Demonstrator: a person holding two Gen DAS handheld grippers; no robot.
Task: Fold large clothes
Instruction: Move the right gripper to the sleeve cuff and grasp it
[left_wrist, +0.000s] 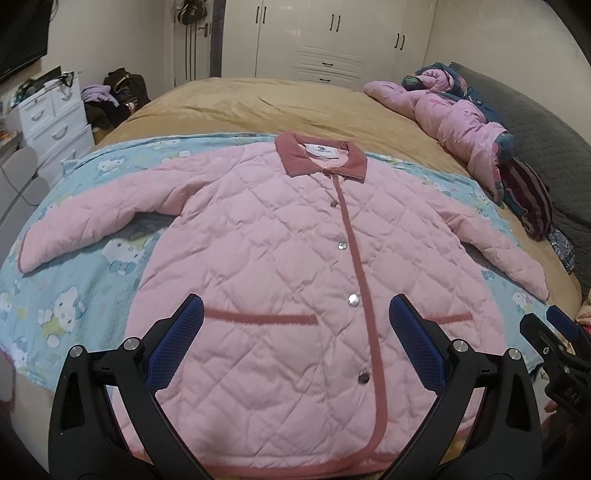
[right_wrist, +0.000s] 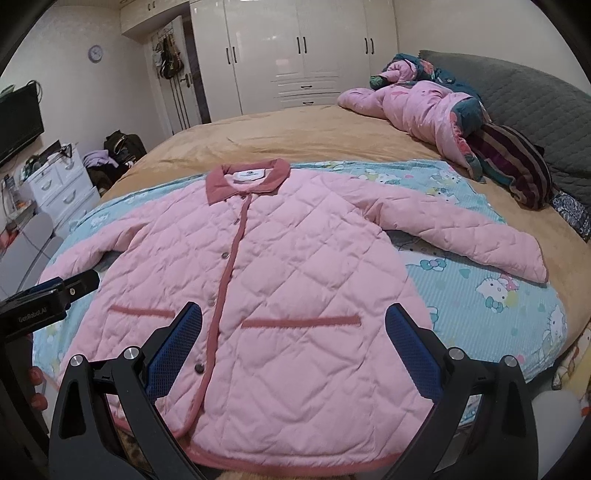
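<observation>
A pink quilted jacket lies flat, buttoned, straight ahead of both tools, on a blue cartoon-cat sheet over the bed. Left tool and right tool hover, fingers apart, holding nothing. White wardrobes stand beyond. "GenRobot.AI" reads on the left tool's body.

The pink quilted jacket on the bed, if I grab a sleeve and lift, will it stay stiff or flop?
The pink quilted jacket will probably flop: it lies limp and creased. Its puffy padding suggests it is light for its bulk. The sleeve likely drags the body along.
</observation>
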